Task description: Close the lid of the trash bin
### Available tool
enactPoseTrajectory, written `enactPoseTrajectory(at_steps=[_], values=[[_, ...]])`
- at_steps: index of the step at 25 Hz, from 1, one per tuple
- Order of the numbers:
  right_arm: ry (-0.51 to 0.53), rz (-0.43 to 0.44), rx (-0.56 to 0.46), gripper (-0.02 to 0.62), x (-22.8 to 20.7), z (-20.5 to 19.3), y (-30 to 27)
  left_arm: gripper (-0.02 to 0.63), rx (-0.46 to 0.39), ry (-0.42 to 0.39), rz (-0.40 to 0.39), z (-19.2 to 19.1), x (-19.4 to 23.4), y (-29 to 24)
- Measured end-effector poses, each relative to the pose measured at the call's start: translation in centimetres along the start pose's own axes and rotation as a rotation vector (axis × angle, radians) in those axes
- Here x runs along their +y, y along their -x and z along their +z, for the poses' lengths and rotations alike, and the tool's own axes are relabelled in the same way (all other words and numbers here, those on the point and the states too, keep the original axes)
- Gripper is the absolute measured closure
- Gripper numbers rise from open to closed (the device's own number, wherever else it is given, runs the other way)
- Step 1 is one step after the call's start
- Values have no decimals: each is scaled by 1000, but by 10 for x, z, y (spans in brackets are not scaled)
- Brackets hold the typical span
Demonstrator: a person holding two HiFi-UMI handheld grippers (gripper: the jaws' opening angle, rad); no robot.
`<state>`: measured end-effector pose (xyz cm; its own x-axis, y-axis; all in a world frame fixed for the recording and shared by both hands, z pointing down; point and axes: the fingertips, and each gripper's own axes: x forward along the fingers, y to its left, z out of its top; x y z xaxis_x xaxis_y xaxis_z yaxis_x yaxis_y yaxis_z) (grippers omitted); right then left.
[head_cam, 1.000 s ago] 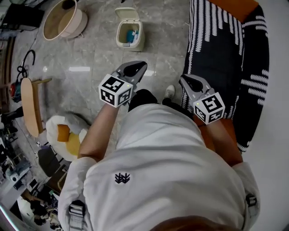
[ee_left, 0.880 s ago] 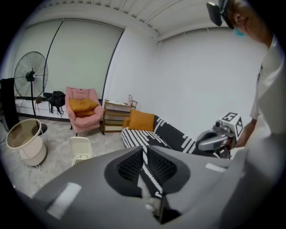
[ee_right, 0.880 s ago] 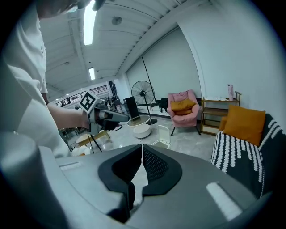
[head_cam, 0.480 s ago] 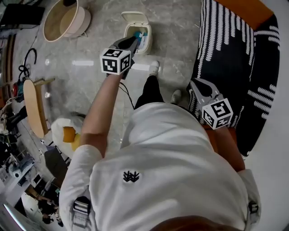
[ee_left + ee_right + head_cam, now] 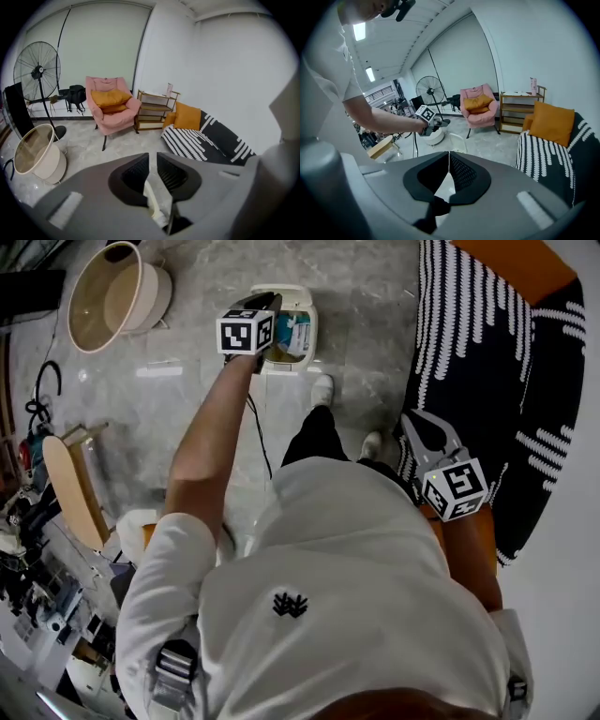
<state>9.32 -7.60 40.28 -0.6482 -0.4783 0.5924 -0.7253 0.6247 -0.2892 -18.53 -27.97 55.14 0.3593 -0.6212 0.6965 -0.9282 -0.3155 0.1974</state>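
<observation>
A cream trash bin (image 5: 307, 351) stands on the grey floor with its lid (image 5: 298, 292) up at the far side and blue rubbish inside. My left gripper (image 5: 262, 304) reaches out over the bin's left rim, close to the lid. In the left gripper view its jaws (image 5: 153, 164) stand almost together, and a cream edge (image 5: 151, 197) shows just beneath them. Whether they touch it I cannot tell. My right gripper (image 5: 412, 420) hangs back by the sofa, shut and holding nothing (image 5: 449, 157). From there the left gripper (image 5: 437, 123) shows above the bin (image 5: 432, 137).
A round beige basin (image 5: 103, 296) sits left of the bin. A black-and-white striped sofa (image 5: 469, 343) runs along the right. A wooden stool (image 5: 61, 484) and a cable lie at the left. Further off stand a pink armchair (image 5: 110, 105), a fan (image 5: 37, 70) and a shelf (image 5: 154, 110).
The person has stepped toward the bin and the left arm has stretched forward, so the left gripper went from waist height to the bin. The right gripper stayed near the sofa.
</observation>
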Motion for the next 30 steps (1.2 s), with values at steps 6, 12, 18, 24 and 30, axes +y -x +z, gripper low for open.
enactPoseTrajectory(at_steps=[6,12,18,24,30], values=[[-87,-83,41,589,-18,-6,-12,500,82,9,28,4,48,-69],[-148,-153,69,589,-34,-10,-18,486,189,7,48,-8,79,-125],[-181,-180,90,589,-37,-9,-23,476,294,-2,44,-27,89,-153],[-198,-185,103,589,-38,-12,-23,476,385,-9,46,-55,93,-167],[-195,-175,106,589,-34,-13,-25,469,419,12,47,-70,91,-161]])
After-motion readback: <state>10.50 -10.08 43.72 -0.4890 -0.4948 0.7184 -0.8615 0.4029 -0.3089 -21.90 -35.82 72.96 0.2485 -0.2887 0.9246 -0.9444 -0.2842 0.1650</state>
